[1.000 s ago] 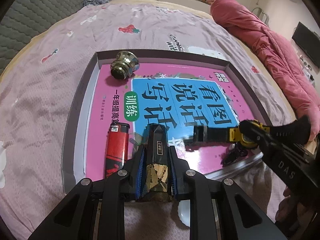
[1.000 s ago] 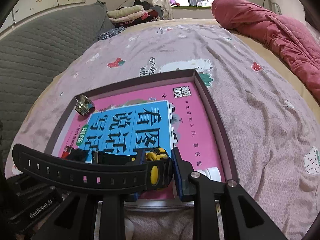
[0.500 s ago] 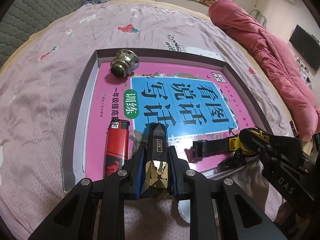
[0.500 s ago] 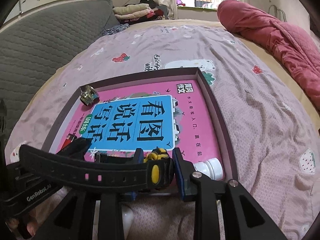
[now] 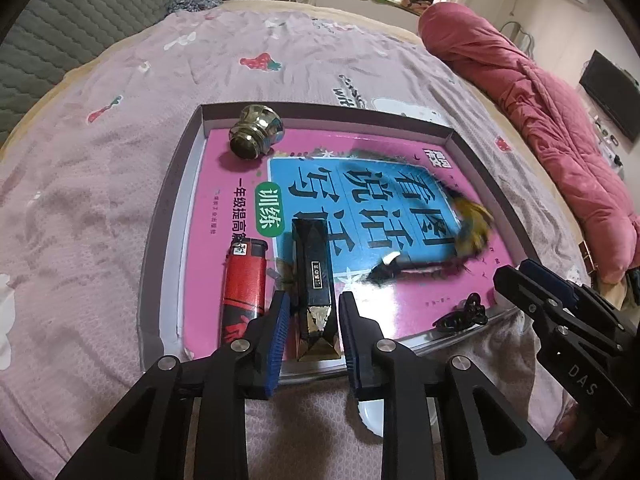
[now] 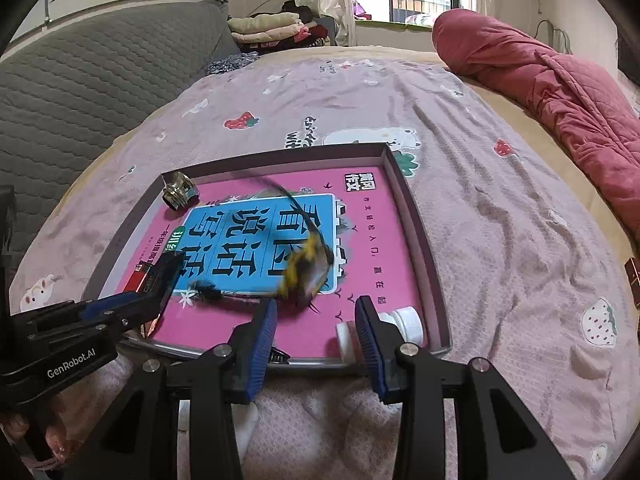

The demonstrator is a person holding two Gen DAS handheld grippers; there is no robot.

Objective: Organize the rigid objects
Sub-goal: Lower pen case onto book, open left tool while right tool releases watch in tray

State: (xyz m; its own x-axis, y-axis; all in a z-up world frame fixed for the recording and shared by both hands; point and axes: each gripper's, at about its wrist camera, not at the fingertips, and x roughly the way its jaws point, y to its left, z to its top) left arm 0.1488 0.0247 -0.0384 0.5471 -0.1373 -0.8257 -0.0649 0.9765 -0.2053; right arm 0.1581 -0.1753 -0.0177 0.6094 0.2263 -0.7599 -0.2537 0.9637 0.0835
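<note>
A shallow box lid (image 5: 172, 216) on the bed holds a pink book (image 5: 400, 292). My left gripper (image 5: 314, 320) is open; a black and gold faceted bar (image 5: 314, 280) lies between its fingers, beside a red lighter (image 5: 244, 280). My right gripper (image 6: 316, 320) is open and empty. A black and yellow watch (image 6: 304, 268) is blurred in motion over the book, also in the left wrist view (image 5: 468, 232). A brass knob (image 5: 256, 136) lies in the lid's far corner.
A white bottle (image 6: 404, 322) lies in the lid's near right corner. A black hair clip (image 5: 460, 316) rests on the near rim. A pink quilt (image 6: 560, 92) lies at the right. A grey headboard (image 6: 80, 92) stands at the left.
My right gripper opened and let go of the watch, which is falling onto the book. My left gripper opened and released the black and gold bar in the lid.
</note>
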